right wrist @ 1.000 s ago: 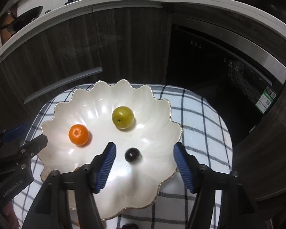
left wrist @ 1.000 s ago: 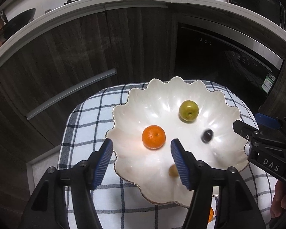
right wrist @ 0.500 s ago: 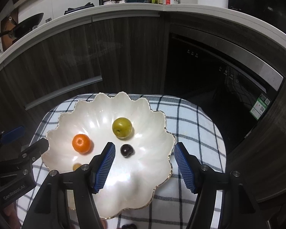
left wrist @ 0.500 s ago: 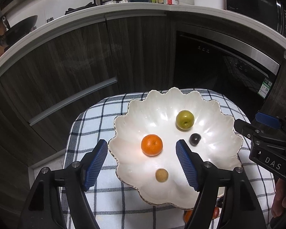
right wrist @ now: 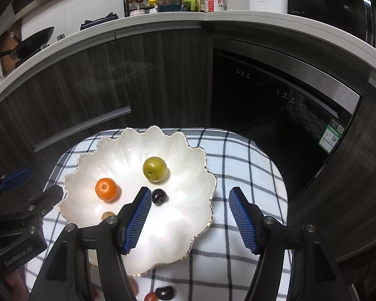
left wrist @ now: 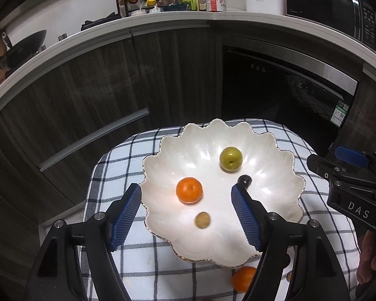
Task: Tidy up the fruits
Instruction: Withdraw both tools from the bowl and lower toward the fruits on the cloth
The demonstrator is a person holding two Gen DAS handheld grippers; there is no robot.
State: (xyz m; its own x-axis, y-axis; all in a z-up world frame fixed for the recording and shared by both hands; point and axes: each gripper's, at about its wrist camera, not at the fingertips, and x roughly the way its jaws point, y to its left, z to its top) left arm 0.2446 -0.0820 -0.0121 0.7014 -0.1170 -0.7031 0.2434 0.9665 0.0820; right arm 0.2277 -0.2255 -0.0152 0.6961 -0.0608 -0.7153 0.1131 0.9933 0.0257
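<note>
My left gripper (left wrist: pixel 186 215) and right gripper (right wrist: pixel 189 217) both hang released and empty above a scalloped white bowl (left wrist: pixel 275 150) on a checked cloth (right wrist: pixel 238 155). In the bowl lie a mandarin (left wrist: pixel 189 190), a green plum (left wrist: pixel 230 158), a dark cherry (right wrist: pixel 159 196) and a small tan fruit (left wrist: pixel 202 220).

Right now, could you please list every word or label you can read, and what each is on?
"DAS": right gripper body.
"GenRobot.AI": left gripper body.
Green sticker on the oven: too small to read.
Bottle labels on the counter: blurred.
</note>
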